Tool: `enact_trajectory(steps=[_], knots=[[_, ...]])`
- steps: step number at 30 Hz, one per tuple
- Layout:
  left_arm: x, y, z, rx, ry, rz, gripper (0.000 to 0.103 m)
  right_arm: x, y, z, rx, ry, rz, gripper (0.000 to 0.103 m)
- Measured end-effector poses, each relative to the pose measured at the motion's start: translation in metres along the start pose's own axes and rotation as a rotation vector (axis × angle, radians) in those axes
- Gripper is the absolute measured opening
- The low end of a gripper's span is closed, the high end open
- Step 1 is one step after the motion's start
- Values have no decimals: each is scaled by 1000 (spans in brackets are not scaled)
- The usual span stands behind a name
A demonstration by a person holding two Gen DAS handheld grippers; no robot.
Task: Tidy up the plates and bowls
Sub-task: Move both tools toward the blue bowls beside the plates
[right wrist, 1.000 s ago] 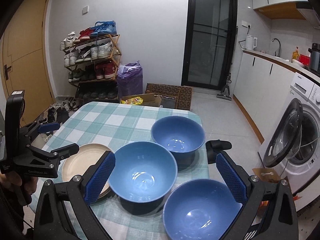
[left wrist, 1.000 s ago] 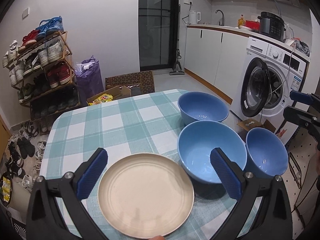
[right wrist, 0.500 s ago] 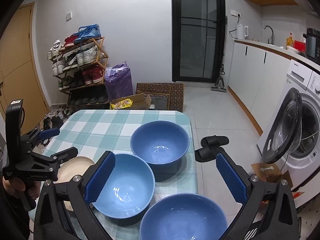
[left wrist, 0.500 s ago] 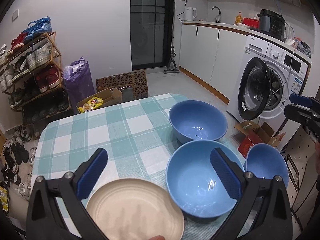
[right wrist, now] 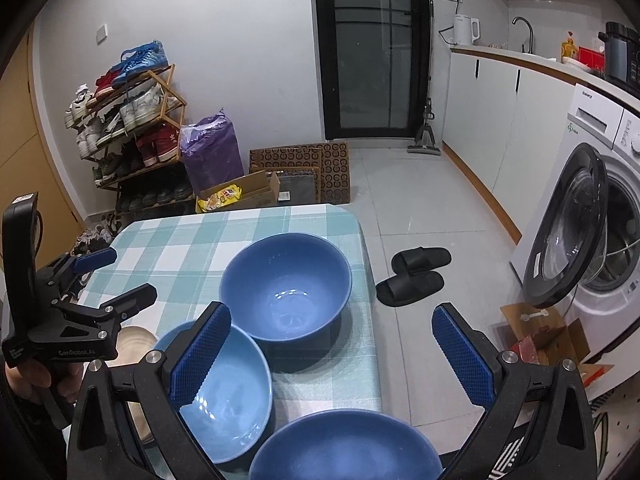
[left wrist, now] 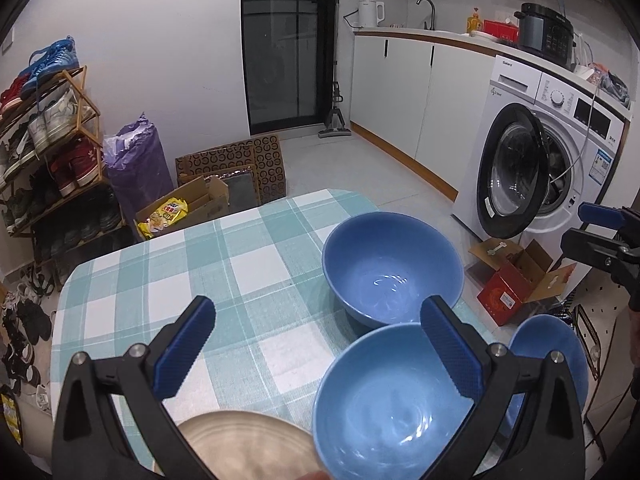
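Both grippers hovering wide open and empty over the crockery; nothing grasped.

The left gripper (left wrist: 316,344) and right gripper (right wrist: 332,344) are hanging above the round blue ceramic bowl nearest the right gripper (right wrist: 344,446), which is sitting past the edge of the teal-and-white checked tablecloth (left wrist: 208,264). Beside it are lying the lighter blue bowl (right wrist: 228,396), the far blue bowl (right wrist: 286,286) and the beige ridged plate (left wrist: 244,446). Risk: a nudge could be tipping the edge bowl floorward; glazed rims may slip.
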State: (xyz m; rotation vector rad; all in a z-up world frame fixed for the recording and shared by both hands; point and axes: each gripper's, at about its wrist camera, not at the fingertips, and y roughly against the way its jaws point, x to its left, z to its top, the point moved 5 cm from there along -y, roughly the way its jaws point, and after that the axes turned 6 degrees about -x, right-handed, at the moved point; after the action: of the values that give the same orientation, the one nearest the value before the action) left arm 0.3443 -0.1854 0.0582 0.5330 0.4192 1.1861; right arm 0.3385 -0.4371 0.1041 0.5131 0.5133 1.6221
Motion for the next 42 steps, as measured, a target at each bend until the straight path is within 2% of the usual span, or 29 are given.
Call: enact_trajectory(steps=[4,21,42], knots=[[0,-17,4,22,-10,15,103,-5,-19,3,33,-28,23,102],[6,-88,8,113,3,21,103,-28,-102,-1,161,-78,-4,102],[11,-143,-3,201,-3,19,103,-37,-177,-15,265,-80,-25,102]])
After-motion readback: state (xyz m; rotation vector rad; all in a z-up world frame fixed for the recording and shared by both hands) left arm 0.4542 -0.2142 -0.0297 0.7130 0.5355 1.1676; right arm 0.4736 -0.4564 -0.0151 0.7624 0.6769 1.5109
